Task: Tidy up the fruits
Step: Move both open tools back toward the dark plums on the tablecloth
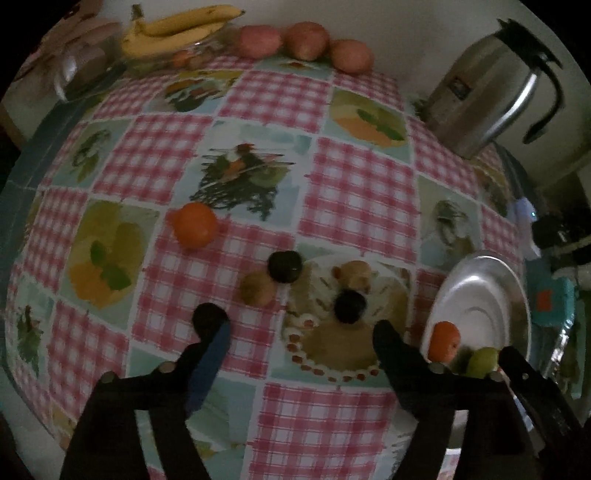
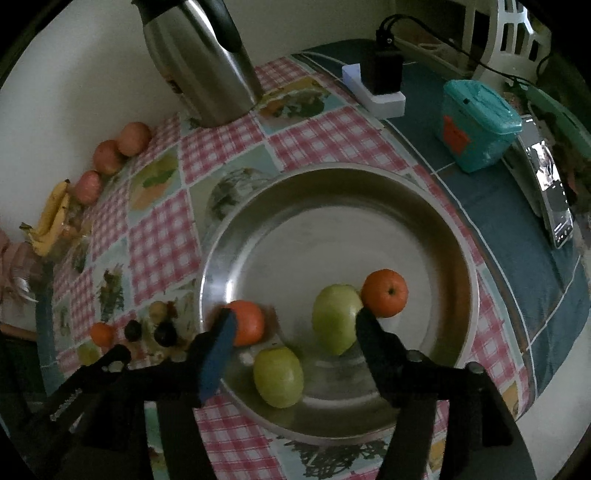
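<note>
A steel plate holds two green fruits and two oranges. My right gripper is open and empty, low over the plate's near side, with the green fruits between its fingers. In the left wrist view an orange, two dark plums, a kiwi and a pale fruit lie on the checked tablecloth. My left gripper is open and empty just short of them. The plate is to its right.
Bananas and three apples lie along the back wall. A steel jug stands at the back right. A teal box, a charger and a phone lie right of the cloth.
</note>
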`<state>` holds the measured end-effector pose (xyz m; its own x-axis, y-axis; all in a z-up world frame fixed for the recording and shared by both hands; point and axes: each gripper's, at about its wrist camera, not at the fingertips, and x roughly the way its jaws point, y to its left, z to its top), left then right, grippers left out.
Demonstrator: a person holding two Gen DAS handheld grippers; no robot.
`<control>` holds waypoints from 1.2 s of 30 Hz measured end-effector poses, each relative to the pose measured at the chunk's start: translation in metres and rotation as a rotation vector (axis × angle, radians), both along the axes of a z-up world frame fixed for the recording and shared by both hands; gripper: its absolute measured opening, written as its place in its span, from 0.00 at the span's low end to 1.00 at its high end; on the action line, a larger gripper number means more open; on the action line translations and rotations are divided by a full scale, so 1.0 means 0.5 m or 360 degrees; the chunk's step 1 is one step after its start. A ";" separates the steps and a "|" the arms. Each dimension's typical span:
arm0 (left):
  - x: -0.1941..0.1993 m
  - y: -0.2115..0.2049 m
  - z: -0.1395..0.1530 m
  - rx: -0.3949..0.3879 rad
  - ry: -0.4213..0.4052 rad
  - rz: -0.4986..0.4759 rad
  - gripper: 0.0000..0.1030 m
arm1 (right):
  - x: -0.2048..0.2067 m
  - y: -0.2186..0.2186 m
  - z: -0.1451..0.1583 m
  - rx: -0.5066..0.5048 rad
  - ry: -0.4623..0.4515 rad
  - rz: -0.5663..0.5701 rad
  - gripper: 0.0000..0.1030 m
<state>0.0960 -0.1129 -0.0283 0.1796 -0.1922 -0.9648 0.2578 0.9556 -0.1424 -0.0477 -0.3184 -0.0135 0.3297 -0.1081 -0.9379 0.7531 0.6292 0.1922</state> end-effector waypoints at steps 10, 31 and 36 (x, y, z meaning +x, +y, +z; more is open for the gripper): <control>0.008 0.021 -0.004 0.0045 -0.0047 0.0078 0.99 | 0.007 0.006 -0.007 -0.0035 0.0005 0.0042 0.78; 0.006 0.052 0.007 0.0046 -0.0146 0.0067 1.00 | 0.019 0.034 -0.008 -0.0153 -0.0030 0.0119 0.91; 0.009 0.061 0.030 0.0138 -0.0324 -0.0006 1.00 | 0.031 0.054 -0.011 -0.0183 -0.0009 0.0175 0.91</control>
